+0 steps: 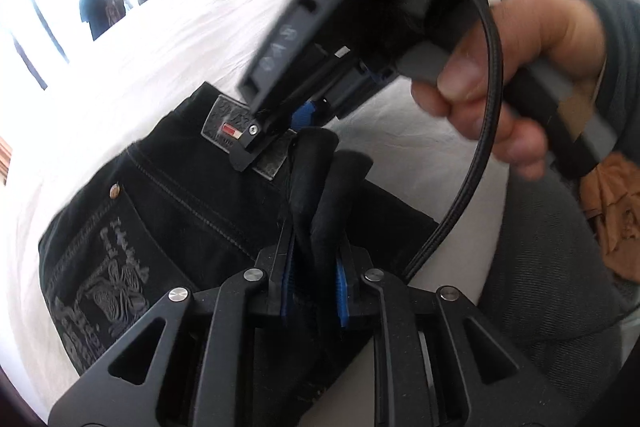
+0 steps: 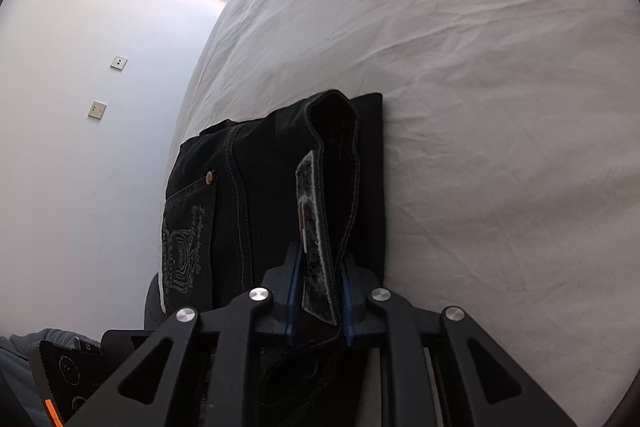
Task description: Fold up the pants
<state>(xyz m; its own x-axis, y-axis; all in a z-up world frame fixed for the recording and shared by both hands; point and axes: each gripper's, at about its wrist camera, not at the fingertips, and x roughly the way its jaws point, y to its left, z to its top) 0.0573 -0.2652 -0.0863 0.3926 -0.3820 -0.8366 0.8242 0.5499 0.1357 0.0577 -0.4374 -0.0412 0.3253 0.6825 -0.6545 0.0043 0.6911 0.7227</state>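
Black jeans on a white bed sheet

The jeans (image 2: 256, 195) are black with pale grey stitching, a grey embroidered design on the back pocket (image 1: 100, 279), a copper rivet (image 1: 115, 191), and a grey waistband patch (image 1: 232, 123) with a small red mark. The bed sheet (image 2: 500, 107) is plain white. Both grippers are black with blue pads (image 2: 294, 291), and the wall (image 2: 80, 167) is pale bluish white.
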